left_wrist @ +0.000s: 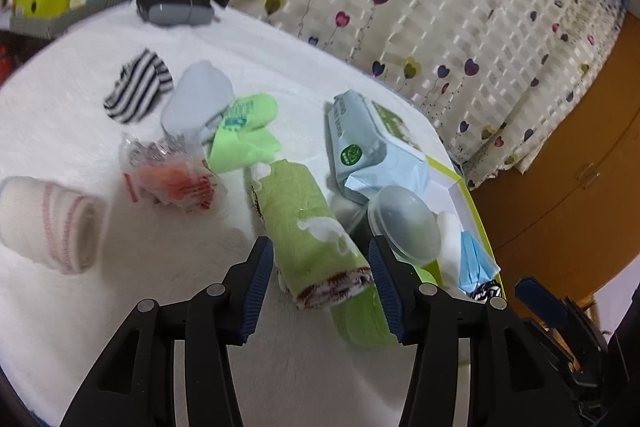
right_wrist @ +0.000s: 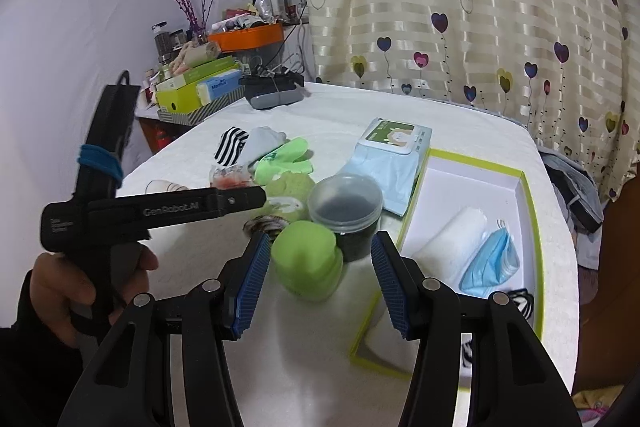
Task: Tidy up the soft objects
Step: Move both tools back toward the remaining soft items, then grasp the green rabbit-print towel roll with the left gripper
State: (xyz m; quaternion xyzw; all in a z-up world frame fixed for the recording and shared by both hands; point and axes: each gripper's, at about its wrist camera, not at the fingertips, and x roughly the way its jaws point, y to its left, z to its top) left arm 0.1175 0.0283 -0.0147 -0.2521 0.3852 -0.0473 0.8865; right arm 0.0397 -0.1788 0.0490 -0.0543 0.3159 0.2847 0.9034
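- Socks (left_wrist: 138, 91), pale cloth (left_wrist: 198, 99), green cloth (left_wrist: 244, 131) in a loose cluster far left on the table (left_wrist: 80, 307); white roll (left_wrist: 48, 223) apart, nearer.
- Left gripper (left_wrist: 320, 283): jaws spread, straddling the green towel roll (left_wrist: 308, 227), pads not pressing.
- Best move, I judge: centre on the roll's middle, close evenly so it doesn't unroll, keep clear of the tub (left_wrist: 404, 227).
- Right gripper (right_wrist: 320, 283): spread, empty, above a green lump (right_wrist: 306, 259).
- Box (right_wrist: 532, 227) far right holds a white towel (right_wrist: 452, 239) and a mask (right_wrist: 492, 263); likely drop spot.

Both wrist views close, angled down — sharing the table (left_wrist: 60, 115).
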